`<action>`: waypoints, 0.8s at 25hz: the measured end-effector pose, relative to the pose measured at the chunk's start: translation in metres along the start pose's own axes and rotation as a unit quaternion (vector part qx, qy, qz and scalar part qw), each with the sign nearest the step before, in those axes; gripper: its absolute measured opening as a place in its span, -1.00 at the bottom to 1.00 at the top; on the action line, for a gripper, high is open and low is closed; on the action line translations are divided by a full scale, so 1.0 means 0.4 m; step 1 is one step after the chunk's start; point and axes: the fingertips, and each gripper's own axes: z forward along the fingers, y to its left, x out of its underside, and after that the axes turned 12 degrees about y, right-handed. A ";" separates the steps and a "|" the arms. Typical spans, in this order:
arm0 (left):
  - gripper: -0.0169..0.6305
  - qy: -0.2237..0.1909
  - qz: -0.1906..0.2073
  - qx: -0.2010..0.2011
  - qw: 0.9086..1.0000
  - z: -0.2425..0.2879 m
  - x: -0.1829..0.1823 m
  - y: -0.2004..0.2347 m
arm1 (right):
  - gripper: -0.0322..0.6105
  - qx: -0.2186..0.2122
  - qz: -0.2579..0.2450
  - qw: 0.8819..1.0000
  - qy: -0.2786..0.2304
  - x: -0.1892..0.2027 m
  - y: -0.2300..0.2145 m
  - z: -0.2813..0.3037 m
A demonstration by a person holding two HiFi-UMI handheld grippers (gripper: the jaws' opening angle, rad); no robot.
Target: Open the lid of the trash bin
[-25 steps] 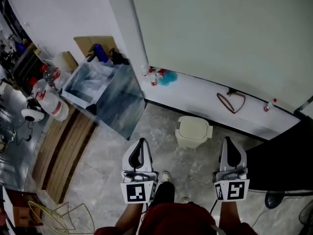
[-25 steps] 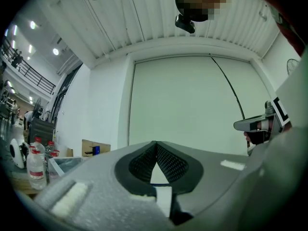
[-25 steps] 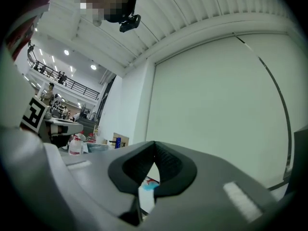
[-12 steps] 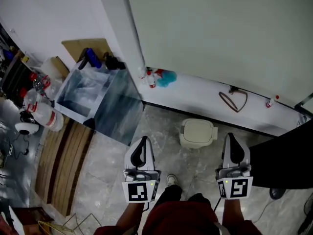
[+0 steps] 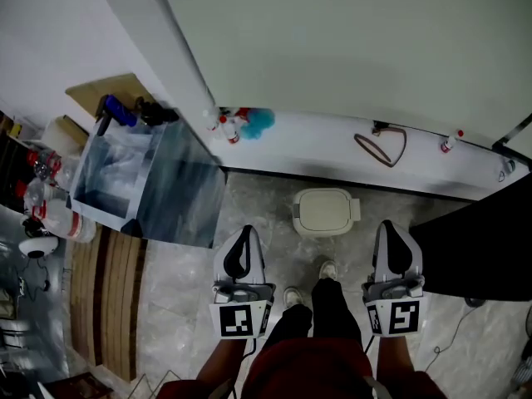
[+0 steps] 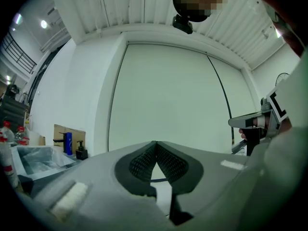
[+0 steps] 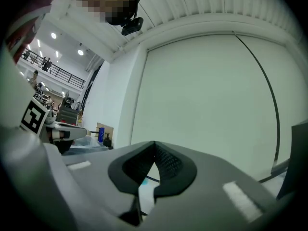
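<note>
Trash bin [image 5: 326, 213] shut, by white ledge [image 5: 332, 150]; left tool [image 5: 242, 233], right tool [image 5: 391, 227] closed, empty

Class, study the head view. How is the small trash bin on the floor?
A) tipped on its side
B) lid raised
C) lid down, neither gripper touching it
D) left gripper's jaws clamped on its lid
C: the trash bin stands upright with its lid down, and the left gripper and right gripper are both short of it.
</note>
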 end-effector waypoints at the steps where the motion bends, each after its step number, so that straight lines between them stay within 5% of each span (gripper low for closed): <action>1: -0.95 0.001 -0.002 0.001 1.000 0.014 0.009 -0.010 | -0.90 0.002 0.005 1.000 0.003 0.013 -0.013 0.008; 9: -0.95 0.033 -0.004 -0.011 0.999 0.138 0.126 -0.066 | -0.90 -0.015 0.049 0.998 0.029 0.133 -0.102 0.099; 20: -0.95 0.096 -0.007 -0.008 0.995 0.301 0.369 -0.087 | -0.90 -0.057 0.046 0.993 0.089 0.334 -0.088 0.198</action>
